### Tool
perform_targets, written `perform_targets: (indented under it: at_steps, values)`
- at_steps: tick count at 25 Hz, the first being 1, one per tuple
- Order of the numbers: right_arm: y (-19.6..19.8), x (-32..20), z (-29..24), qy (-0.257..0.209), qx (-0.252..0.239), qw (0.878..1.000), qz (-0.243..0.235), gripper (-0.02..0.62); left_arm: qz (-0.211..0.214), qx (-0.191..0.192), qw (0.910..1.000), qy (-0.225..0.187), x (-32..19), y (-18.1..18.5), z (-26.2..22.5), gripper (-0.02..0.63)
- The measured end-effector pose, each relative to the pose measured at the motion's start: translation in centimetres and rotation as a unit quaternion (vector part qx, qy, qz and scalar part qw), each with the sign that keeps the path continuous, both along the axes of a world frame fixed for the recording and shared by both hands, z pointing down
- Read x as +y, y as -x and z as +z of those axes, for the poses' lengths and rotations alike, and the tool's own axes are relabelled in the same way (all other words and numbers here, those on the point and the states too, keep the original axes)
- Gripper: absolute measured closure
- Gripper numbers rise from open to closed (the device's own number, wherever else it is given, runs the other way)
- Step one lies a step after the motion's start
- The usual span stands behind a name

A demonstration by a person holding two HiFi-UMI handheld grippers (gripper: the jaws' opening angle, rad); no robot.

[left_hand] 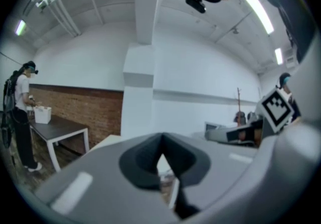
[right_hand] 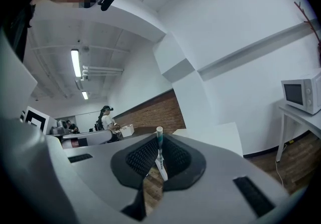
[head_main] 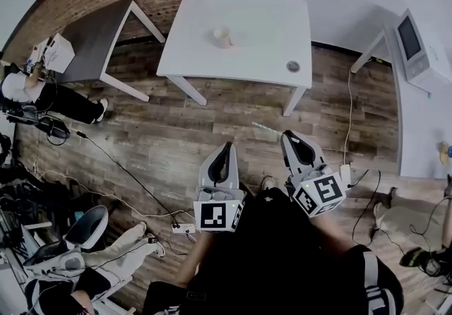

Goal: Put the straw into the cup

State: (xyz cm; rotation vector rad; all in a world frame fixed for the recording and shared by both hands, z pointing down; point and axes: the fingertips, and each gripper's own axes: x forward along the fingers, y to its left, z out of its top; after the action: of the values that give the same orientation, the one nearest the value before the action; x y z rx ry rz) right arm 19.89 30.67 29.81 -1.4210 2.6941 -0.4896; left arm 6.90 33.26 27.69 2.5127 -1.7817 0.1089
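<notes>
A small pale cup [head_main: 222, 37] stands on the white table [head_main: 261, 52] far ahead of me, across a stretch of wooden floor. My right gripper [head_main: 288, 137] is shut on a thin straw [right_hand: 159, 148] with teal and white stripes. The straw stands upright between the jaws, its open end just above them. In the head view it shows only as a faint pale line [head_main: 267, 128] off the jaw tips. My left gripper [head_main: 226, 146] is held beside the right one. Its jaws [left_hand: 161, 155] meet with nothing between them. Both grippers are well short of the table.
A small round object [head_main: 293, 66] lies near the white table's front right corner. A grey table [head_main: 99, 34] with a person [head_main: 28, 87] beside it stands to the left. A microwave [head_main: 417, 42] sits on a stand at right. Cables [head_main: 120, 165] cross the floor.
</notes>
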Motion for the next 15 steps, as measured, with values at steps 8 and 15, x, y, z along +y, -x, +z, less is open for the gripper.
perform_targets:
  at_steps: [8, 15]
  values:
    - [0.3, -2.7, 0.5, 0.004, -0.009, 1.000, -0.017, 0.571, -0.031, -0.009, 0.9995, 0.007, -1.7, 0.9, 0.7, 0.601]
    - [1.3, -6.8, 0.9, 0.007, -0.001, 1.000, -0.012, 0.571, -0.026, -0.007, 0.9996, 0.003, -6.0, 1.3, 1.1, 0.601]
